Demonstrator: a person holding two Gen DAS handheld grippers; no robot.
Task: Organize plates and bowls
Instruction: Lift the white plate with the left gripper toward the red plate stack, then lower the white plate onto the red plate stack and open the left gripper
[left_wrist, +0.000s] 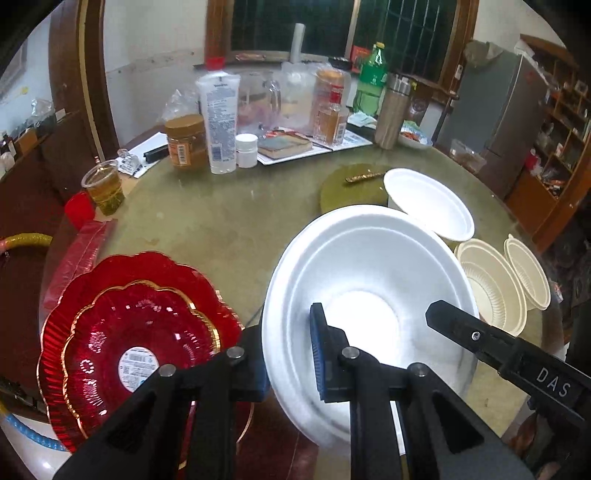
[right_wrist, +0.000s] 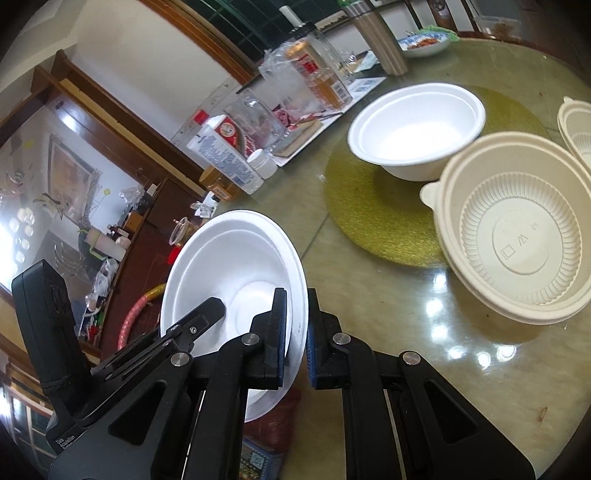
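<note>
The white bowl is hanging tilted above the bench, both tools pinching its rim: the left tool on one side, the right tool on the other. Red plates are lying stacked nearby. Another white bowl and beige bowls are standing apart, so the sorting seems unfinished.

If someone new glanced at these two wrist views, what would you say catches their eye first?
Most striking is the white foam bowl in the foreground, tilted and gripped on opposite rims by the left gripper and the right gripper. To its left in the left wrist view lie stacked red glass plates with gold scalloped rims. In the right wrist view, beige ribbed plastic bowls rest at the right, behind them another white bowl on a round gold placemat.
</note>
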